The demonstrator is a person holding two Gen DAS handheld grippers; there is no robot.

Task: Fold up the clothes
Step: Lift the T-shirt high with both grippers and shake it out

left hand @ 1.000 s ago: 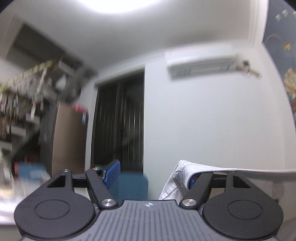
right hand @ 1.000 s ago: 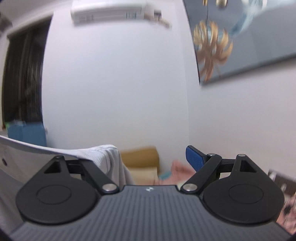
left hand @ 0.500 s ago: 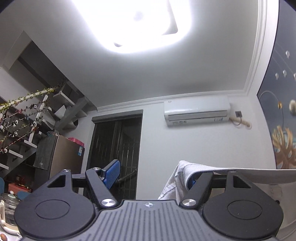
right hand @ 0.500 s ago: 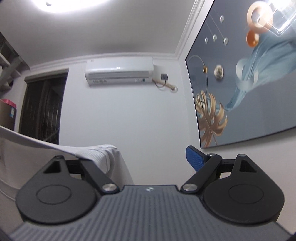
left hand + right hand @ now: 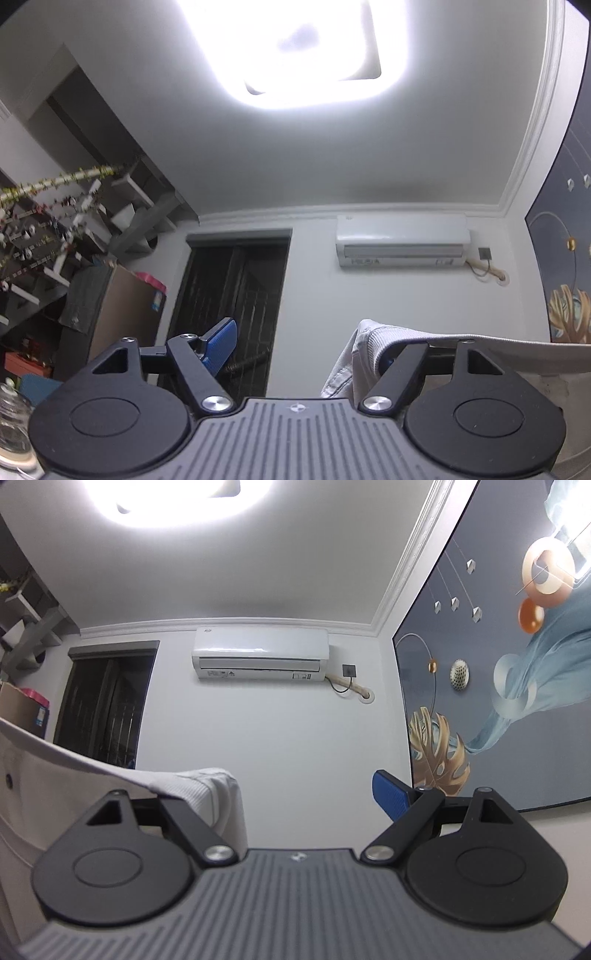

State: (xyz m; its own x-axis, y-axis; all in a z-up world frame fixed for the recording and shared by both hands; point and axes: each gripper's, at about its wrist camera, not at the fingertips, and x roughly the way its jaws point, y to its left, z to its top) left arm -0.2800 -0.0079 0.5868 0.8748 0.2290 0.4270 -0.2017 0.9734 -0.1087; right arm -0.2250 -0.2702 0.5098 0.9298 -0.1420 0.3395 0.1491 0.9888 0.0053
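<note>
We hold a white shirt (image 5: 376,336) up high btwn both tools, so no fold is done yet. Left gripper (image 5: 306,343) and right gripper (image 5: 306,794) look wide open, w/ cloth hooked over one finger each. Shirt's lower part and the table are hidden.

Labels on the air conditioner (image 5: 260,653) are too blurred to read.

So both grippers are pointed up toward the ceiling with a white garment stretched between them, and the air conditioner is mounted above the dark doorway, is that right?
Not quite. The air conditioner hangs to the right of the dark doorway, not above it, as the right wrist view shows. The rest holds: the white garment spans both upturned grippers.
</note>
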